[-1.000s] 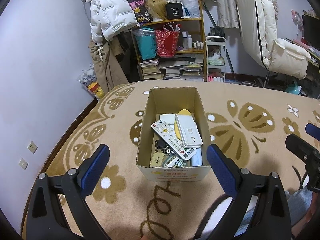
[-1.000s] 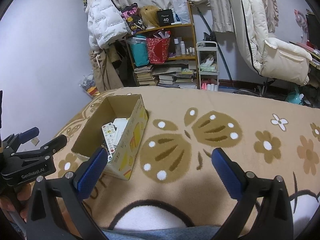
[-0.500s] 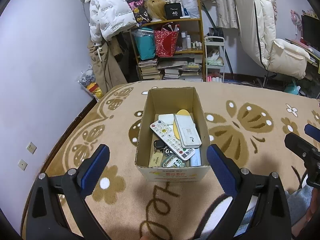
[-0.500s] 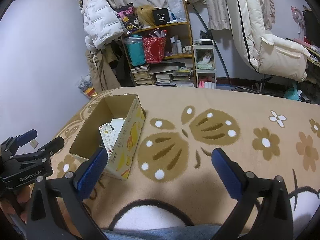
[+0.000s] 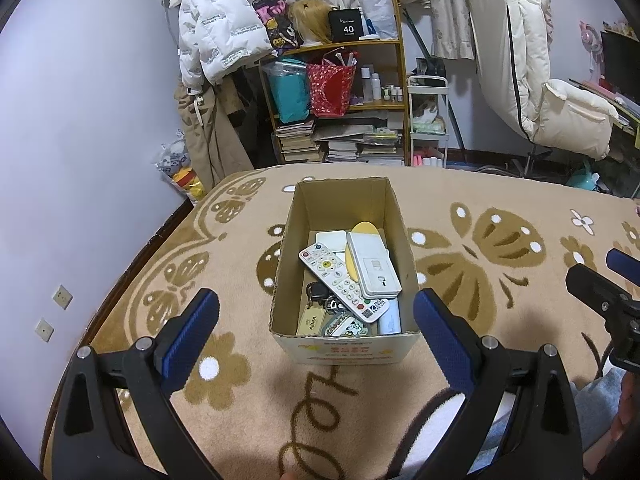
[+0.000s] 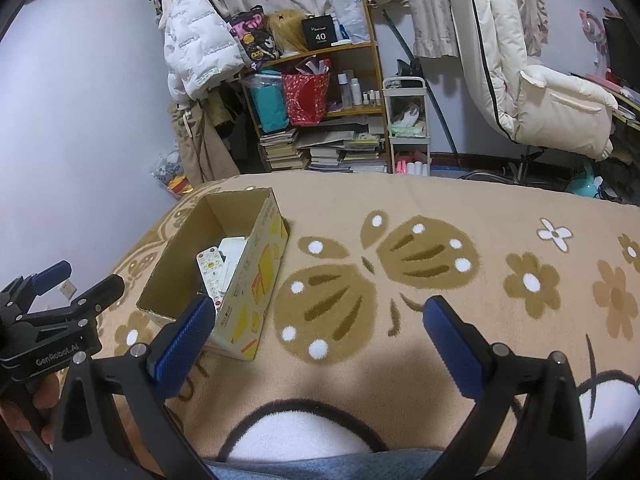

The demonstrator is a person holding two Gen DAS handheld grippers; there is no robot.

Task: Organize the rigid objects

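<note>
Open cardboard box [image 5: 344, 344] sitting on a tan butterfly-patterned blanket [image 5: 480, 248], framed by the left gripper [image 5: 316, 328].

The left gripper's blue-padded fingers [image 5: 188, 332] are standing wide apart, one on each side of the box's near end, not touching it. Inside, a white remote control [image 5: 340, 280] is lying diagonally beside a flat white device [image 5: 374, 264] that is resting on a yellow oval piece [image 5: 365, 229]; keys [image 5: 318, 292] and a tag [image 5: 311, 321] are lying at the near end. The right gripper [image 5: 600, 280] is showing at the right edge.

A black box [image 5: 346, 31] on the top shelf reads "40". In the cardboard box [image 5: 344, 350], a tan key tag [image 5: 311, 322] reads "AIMA". The left gripper [image 6: 56, 296], seen from the right wrist, bears "GenRobot.AI" on its body.
</note>
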